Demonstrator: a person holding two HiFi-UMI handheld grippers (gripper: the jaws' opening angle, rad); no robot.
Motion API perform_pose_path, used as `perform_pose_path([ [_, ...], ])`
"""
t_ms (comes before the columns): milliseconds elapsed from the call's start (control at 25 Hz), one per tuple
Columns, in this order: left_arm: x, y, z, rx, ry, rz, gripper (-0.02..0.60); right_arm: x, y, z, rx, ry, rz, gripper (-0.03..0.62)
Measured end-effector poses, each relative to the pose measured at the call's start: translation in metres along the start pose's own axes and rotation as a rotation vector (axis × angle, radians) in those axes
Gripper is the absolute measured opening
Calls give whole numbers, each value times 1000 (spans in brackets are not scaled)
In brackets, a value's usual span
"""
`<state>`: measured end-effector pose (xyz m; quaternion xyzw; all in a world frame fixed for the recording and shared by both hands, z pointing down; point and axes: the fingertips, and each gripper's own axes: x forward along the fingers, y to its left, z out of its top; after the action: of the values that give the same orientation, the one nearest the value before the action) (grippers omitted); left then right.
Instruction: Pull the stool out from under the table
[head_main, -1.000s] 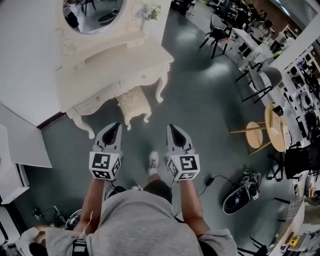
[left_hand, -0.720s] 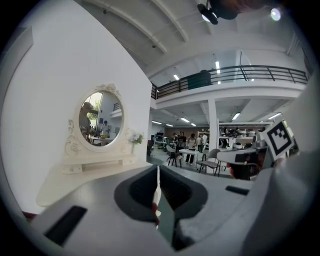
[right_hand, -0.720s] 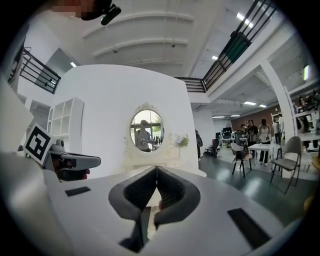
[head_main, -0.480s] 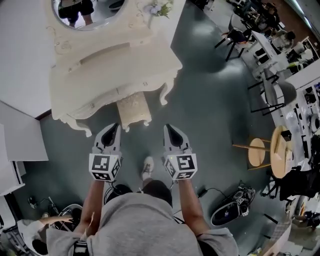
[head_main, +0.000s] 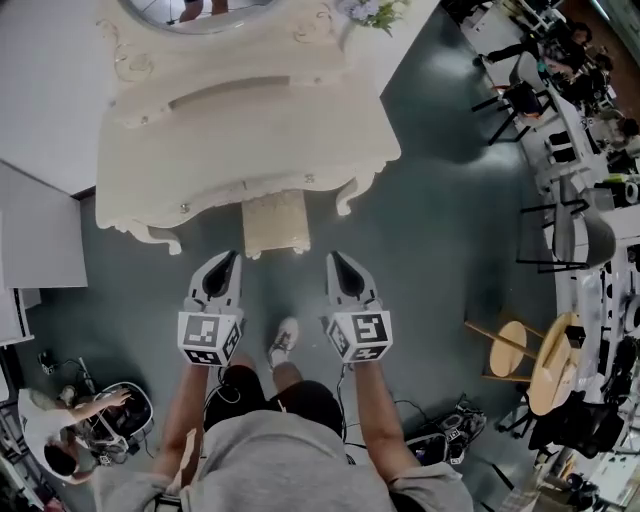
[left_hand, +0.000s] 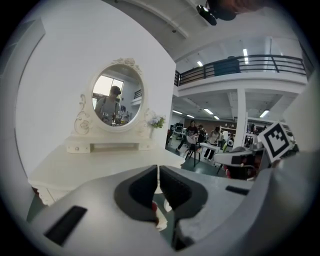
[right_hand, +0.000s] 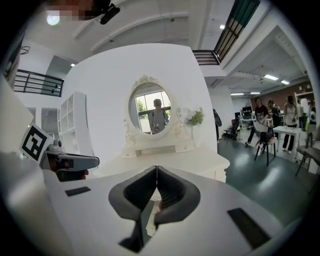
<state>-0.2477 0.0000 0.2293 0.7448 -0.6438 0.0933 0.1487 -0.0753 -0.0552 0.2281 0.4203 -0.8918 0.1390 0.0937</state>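
A cream stool (head_main: 274, 222) with a patterned seat stands half tucked under the front of the cream dressing table (head_main: 240, 130). My left gripper (head_main: 226, 262) hovers just short of the stool's near left corner, jaws shut and empty. My right gripper (head_main: 338, 263) is off the stool's near right corner, also shut with nothing in it. In the left gripper view the shut jaws (left_hand: 158, 172) point at the table top (left_hand: 100, 162) and its oval mirror (left_hand: 118, 97). The right gripper view shows its shut jaws (right_hand: 156, 172) facing the same mirror (right_hand: 152, 114).
A white wall cabinet (head_main: 40, 240) stands left of the table. A person crouches by gear on the floor (head_main: 70, 425) at lower left. A wooden stool (head_main: 520, 350) and round table (head_main: 555, 360) sit at the right, with a bag and cables (head_main: 445, 435) behind me. Office chairs (head_main: 510, 95) stand far right.
I have stepped toward the dressing table: it and the stool have grown and slid down to just ahead of both grippers. Both grippers stay shut, side by side.
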Motion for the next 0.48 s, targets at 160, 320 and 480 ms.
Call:
perform_pose_path([
  [160, 33, 16, -29, -38, 37, 26, 14, 39, -13, -31, 39, 42, 20, 14],
  [320, 69, 36, -69, -68, 77, 23, 14, 76, -28, -73, 76, 90, 10, 14],
  [480, 106, 61, -122, -76, 117, 9, 14, 116, -40, -120, 86, 119, 2, 14],
])
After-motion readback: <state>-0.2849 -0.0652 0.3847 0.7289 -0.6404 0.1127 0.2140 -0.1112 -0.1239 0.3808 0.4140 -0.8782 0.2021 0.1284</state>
